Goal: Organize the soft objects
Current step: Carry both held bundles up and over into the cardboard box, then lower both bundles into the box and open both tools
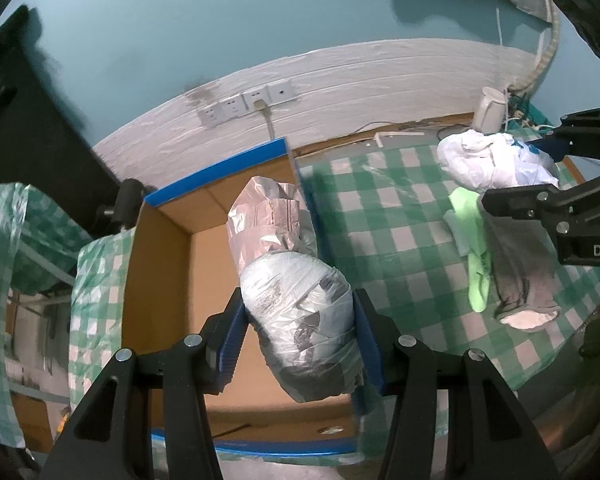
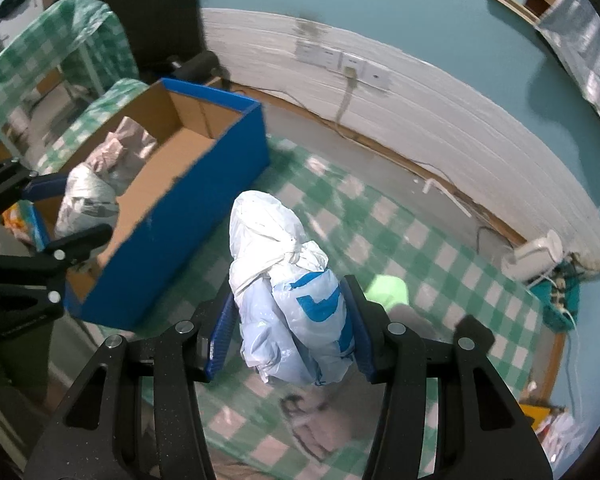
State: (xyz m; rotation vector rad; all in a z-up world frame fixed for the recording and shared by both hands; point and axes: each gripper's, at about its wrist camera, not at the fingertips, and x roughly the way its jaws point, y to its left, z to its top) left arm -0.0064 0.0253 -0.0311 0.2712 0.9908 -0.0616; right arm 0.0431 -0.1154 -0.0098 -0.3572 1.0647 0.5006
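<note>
Now silver bundle [image 1: 300,320] between fingers [image 1: 232,344], clamped

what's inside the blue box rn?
Inside the blue box: bare cardboard floor at the far end, plus the grey and pink wrapped bundle that the left tool holds over it. The floor under the bundle is covered.

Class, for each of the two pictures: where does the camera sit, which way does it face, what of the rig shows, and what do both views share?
Left wrist: on the left gripper, facing down; jaws clamp a grey plastic bundle over the cardboard box.
Right wrist: on the right gripper, facing down; jaws clamp a white-and-blue bag bundle above the checkered cloth.
Shared: box, both bundles, cloth, wall sockets, each other's gripper.
</note>
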